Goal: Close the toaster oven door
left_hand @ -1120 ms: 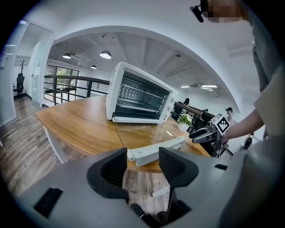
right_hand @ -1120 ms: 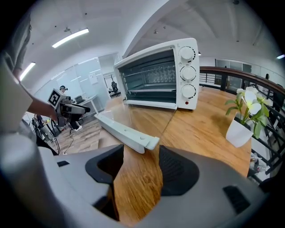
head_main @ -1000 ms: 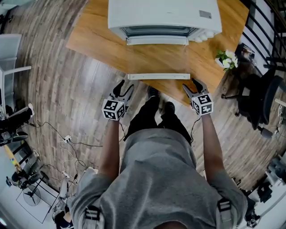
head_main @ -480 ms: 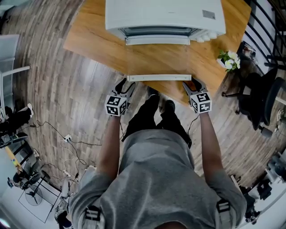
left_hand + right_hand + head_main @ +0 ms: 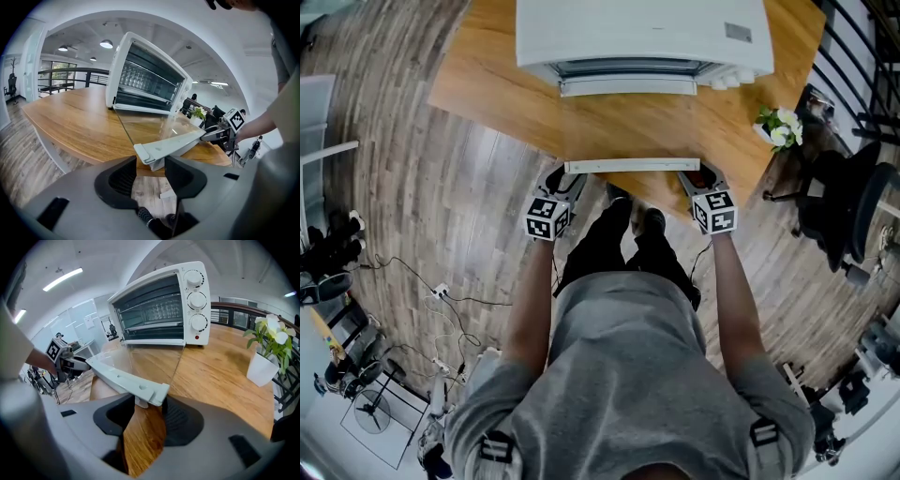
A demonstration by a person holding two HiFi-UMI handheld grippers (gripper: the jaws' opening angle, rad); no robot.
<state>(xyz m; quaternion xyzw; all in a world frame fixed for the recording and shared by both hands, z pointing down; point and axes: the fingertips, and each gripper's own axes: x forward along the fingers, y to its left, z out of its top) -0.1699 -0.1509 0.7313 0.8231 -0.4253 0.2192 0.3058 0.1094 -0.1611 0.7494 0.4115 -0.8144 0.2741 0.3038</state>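
Door (image 5: 628,131) lies flat, free edge toward me. Its handle (image 5: 632,166) spans left gripper (image 5: 150,162) to right gripper (image 5: 149,402). Both jaw pairs, part-open, have just been closing around its ends.

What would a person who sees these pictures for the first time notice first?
The white toaster oven on the wooden table stands out first, its glass door folded down flat. The left gripper and the right gripper each have one end of the door's white handle between their jaws, which have just been closing; whether the pads press yet cannot be told.
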